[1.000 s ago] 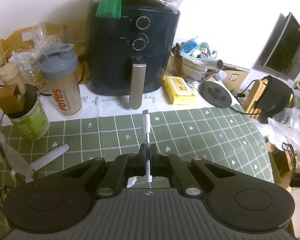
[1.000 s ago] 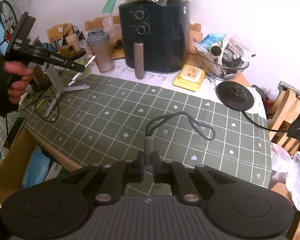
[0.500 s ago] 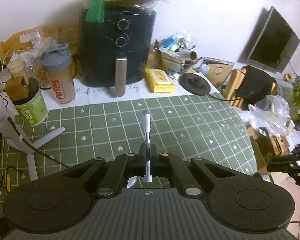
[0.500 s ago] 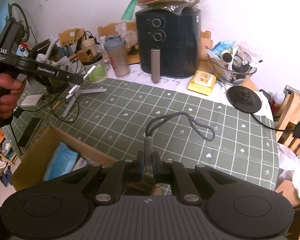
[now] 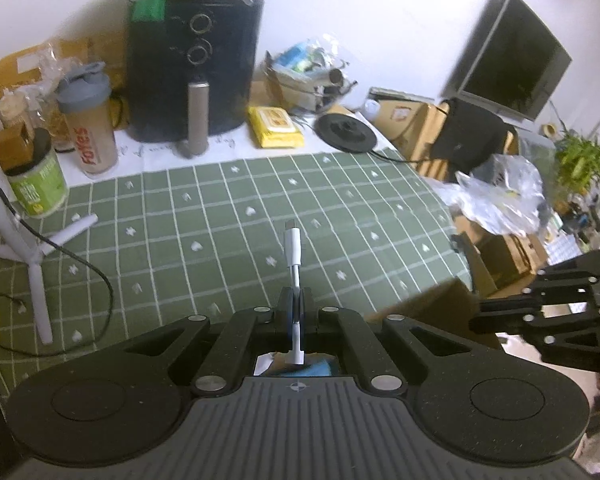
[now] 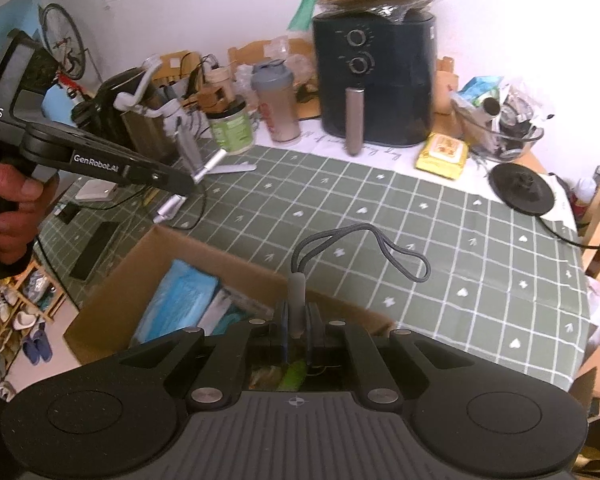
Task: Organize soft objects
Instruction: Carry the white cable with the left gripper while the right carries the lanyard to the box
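Note:
My left gripper [image 5: 296, 300] is shut on a short white adapter cable [image 5: 292, 240], whose plug sticks out forward above the green checked tablecloth [image 5: 220, 208]. In the right wrist view a hand holds that gripper [image 6: 188, 184] at the left, and the white adapter [image 6: 171, 208] hangs from its tip. My right gripper [image 6: 298, 312] is shut on the grey plug end of a grey looped cord [image 6: 380, 240]. It hovers over an open cardboard box [image 6: 172, 256] at the table's near edge, with a blue pack [image 6: 180, 300] inside. The right gripper [image 5: 476, 322] also shows at the right of the left wrist view.
At the back of the table stand a dark air fryer [image 6: 374, 80], a shaker bottle [image 5: 86, 128], a green can [image 5: 40, 184], a yellow wipes pack [image 5: 276, 126] and a black round base [image 5: 346, 134] with its cable. A white tripod [image 5: 36, 256] lies at the left. Boxes and bags crowd the floor on the right.
Both grippers have drawn back from the table toward its near edge. The cardboard box has come into view under the right gripper. Both grips are unchanged.

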`<move>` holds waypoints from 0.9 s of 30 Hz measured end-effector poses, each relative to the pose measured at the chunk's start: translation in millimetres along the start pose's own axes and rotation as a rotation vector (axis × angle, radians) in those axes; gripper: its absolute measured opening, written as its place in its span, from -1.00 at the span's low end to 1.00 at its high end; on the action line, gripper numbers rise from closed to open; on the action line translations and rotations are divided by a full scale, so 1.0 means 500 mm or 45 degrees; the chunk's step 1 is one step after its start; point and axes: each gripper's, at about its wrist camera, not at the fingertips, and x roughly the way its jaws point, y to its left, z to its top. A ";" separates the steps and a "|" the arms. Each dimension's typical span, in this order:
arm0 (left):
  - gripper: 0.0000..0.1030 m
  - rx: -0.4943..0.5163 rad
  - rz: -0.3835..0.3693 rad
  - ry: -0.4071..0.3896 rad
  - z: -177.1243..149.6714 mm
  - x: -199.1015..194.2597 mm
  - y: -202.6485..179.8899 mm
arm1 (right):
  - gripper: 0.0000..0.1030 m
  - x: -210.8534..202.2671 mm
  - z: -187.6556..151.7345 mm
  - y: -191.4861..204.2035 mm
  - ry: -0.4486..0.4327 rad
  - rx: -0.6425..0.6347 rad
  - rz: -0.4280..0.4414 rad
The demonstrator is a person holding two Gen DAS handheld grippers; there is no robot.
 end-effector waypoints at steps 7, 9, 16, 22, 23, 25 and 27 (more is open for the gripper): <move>-0.94 -0.006 -0.038 0.031 -0.037 0.001 -0.032 | -0.80 0.001 -0.029 0.039 0.048 -0.051 0.074; -0.94 -0.010 -0.045 0.045 -0.047 0.004 -0.040 | -0.80 0.004 -0.036 0.049 0.068 -0.075 0.092; -0.94 -0.015 -0.061 0.098 -0.078 0.016 -0.057 | -0.80 0.013 -0.066 0.083 0.142 -0.138 0.110; -0.94 0.007 -0.072 0.129 -0.093 0.027 -0.072 | -0.80 0.015 -0.087 0.100 0.179 -0.138 0.123; -0.94 0.009 -0.073 0.133 -0.095 0.029 -0.074 | -0.80 0.015 -0.090 0.103 0.185 -0.137 0.126; -0.94 0.013 -0.077 0.141 -0.098 0.032 -0.078 | -0.80 0.017 -0.093 0.106 0.194 -0.135 0.126; -0.94 0.021 -0.084 0.149 -0.100 0.034 -0.082 | -0.80 0.019 -0.097 0.108 0.206 -0.135 0.125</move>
